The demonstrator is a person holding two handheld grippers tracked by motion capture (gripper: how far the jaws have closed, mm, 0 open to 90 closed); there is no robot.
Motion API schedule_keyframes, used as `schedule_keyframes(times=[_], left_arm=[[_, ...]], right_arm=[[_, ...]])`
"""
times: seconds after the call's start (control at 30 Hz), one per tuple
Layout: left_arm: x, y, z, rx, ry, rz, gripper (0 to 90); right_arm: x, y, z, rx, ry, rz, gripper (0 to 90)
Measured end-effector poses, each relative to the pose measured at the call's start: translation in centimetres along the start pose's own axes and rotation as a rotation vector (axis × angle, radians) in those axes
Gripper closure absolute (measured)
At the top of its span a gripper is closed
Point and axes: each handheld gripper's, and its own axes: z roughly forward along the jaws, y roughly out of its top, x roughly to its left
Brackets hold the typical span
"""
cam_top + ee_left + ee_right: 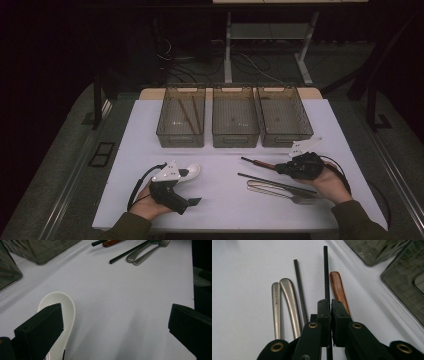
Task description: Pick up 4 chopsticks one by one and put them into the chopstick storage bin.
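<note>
Lower right of high view: right gripper (280,167) clenched on black chopstick (326,272), lying on bench (225,200) | left gripper (115,322) released beside white spoon (61,305) | sorting into baskets (235,135) mostly left.

A broad bare stretch of the desk (225,195) lies open through the middle, between the white spoon (191,171) near the left edge and the cutlery near the right edge. Three bins (235,117) stand side by side along the far edge and close off that side. Toward the right edge, two metal handles (284,307), two black sticks (300,287) and a brown handle (338,288) lie close together, leaving only narrow gaps for fingers.
</note>
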Motion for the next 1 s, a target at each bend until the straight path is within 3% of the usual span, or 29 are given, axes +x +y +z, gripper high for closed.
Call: schedule_keyframes(times=[0.27, 0.5, 1.0], left_arm=[[0.1, -0.1, 0.0, -0.003, -0.003, -0.002, 0.0], [0.1, -0.1, -0.1, -0.024, 0.0, -0.029, 0.0], [0.1, -0.2, -0.2, -0.023, 0.004, -0.024, 0.0]], right_arm=[[0.5, 0.8, -0.1, -0.024, 0.011, 0.002, 86.4], [1.0, 1.7, 0.1, -0.054, 0.025, 0.014, 86.3], [1.5, 3.9, 0.6, -0.108, 0.033, 0.045, 86.3]])
